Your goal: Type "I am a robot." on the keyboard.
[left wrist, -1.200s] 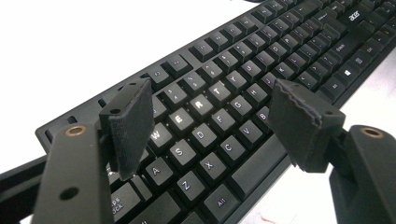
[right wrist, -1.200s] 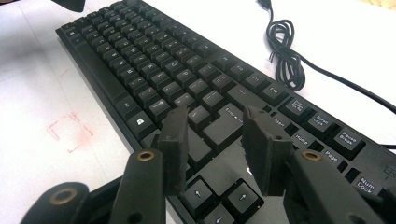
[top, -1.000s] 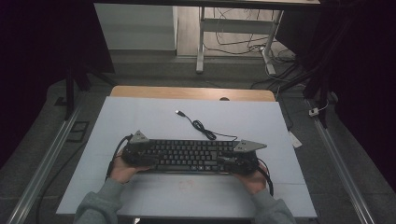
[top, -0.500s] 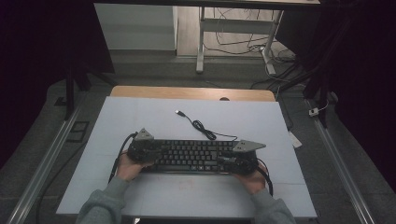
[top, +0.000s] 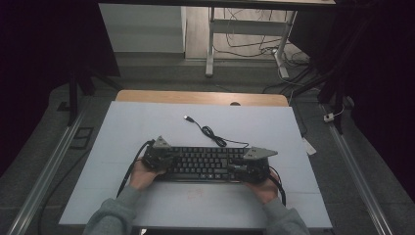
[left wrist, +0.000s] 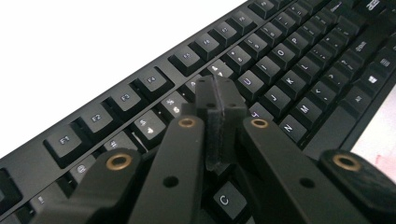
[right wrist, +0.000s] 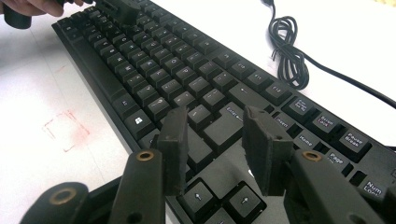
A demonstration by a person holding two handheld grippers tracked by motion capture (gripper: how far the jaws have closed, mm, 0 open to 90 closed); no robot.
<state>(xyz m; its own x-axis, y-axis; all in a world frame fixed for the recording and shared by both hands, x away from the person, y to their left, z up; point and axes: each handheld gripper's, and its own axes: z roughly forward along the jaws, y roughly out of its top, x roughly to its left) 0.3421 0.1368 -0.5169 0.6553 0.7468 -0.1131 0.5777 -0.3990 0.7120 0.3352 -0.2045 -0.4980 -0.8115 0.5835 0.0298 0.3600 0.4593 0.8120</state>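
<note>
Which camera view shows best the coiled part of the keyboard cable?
The right gripper view: the coiled cable lies close and sharp on the white table behind the keyboard. The high view shows the whole cable up to its plug, but small. The left gripper view looks along the keys instead.

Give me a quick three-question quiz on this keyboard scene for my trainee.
1. True or false: the left gripper has its jaws pressed together over the keyboard.
2. The right gripper has its jaws: A) shut, B) apart above the arrow keys, C) clamped on the cable.
3. Fill in: the cable's plug lies loose on the ______, beyond the keyboard.

Key: 1 true; 2 B; 3 table.
</note>
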